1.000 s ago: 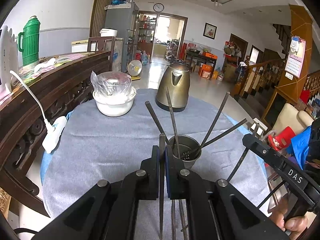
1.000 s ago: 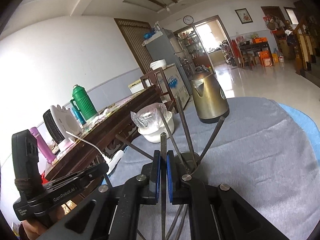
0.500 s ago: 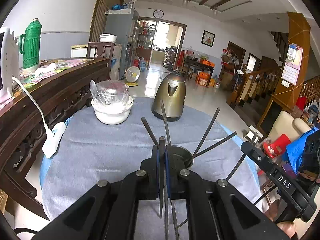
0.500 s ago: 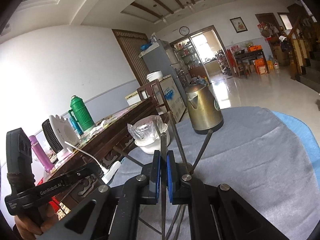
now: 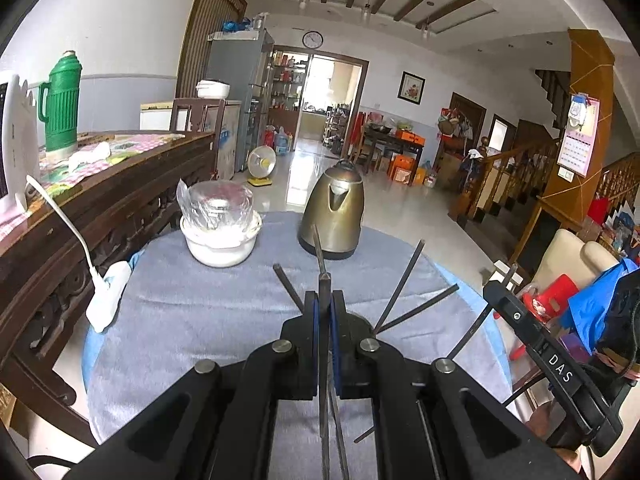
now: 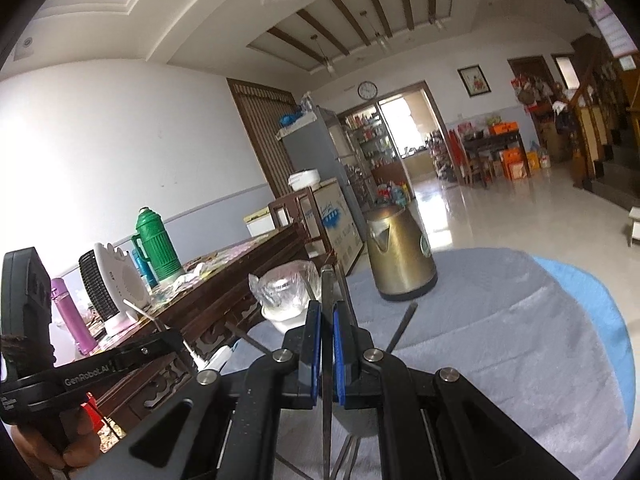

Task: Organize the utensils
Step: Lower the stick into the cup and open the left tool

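Chopsticks are what I have in both tools right now. My left gripper [image 5: 325, 308] is clamped tight on one dark chopstick [image 5: 323, 360], which runs straight up between the blue pads, its tip poking out just above them toward twelve o'clock. My right gripper [image 6: 327, 320] is pinched the same way on a second dark chopstick [image 6: 327, 292], also upright between its pads.

From the left wrist camera I see the metal utensil cup [image 5: 360, 322] mostly hidden behind the gripper's fingers; only its dark rim shows just right of them. Several more sticks [image 5: 402, 280] fan out of it toward one and two o'clock, and another leans toward eleven. The cup stands on the round table with the grey-blue cloth [image 5: 192, 312].

Farther back on the cloth, at twelve o'clock, stands a brass-coloured kettle [image 5: 334, 216]; at ten o'clock sits a white bowl [image 5: 220, 244] with a plastic-wrapped glass dish on top. A white power strip [image 5: 106, 300] lies at the table's nine o'clock edge.

On the right wrist camera the other handheld rig appears at eight o'clock, with a hand [image 6: 52, 448] gripping it. A green thermos [image 6: 154, 246] stands on the wooden sideboard at nine o'clock.
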`<move>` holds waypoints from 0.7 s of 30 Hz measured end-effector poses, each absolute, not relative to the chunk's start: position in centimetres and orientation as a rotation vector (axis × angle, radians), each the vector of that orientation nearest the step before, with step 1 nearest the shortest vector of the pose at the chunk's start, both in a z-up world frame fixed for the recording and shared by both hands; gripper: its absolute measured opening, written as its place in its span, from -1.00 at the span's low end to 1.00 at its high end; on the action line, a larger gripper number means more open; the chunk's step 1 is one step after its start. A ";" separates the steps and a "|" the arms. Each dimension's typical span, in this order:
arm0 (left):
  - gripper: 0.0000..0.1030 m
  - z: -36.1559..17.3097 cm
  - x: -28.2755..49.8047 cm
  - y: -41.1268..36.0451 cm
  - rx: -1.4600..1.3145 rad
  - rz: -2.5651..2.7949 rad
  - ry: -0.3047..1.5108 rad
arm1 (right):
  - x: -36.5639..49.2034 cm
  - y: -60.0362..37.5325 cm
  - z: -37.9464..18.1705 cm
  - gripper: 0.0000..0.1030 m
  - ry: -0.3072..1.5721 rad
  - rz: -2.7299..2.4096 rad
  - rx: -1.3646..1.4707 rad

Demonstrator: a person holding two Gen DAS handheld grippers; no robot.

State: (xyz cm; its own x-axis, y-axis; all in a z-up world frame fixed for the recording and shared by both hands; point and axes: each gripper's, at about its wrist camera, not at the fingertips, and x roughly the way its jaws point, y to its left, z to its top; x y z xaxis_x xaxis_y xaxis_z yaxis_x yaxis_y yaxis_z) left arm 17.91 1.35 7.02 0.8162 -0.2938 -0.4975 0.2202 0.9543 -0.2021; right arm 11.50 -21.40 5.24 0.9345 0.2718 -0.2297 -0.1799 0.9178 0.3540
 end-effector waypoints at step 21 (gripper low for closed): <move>-0.90 12.2 18.0 0.3 -0.113 -0.296 0.446 | 11.8 -20.9 8.9 -0.87 0.175 0.217 0.284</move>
State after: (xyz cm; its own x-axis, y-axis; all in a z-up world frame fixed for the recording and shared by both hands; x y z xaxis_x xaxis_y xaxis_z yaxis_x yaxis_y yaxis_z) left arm 18.03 0.33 12.19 0.8601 -0.3061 -0.4080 0.2571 0.9511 -0.1714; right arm 11.75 -20.90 8.93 0.9616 0.2358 -0.1403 -0.1868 0.9371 0.2949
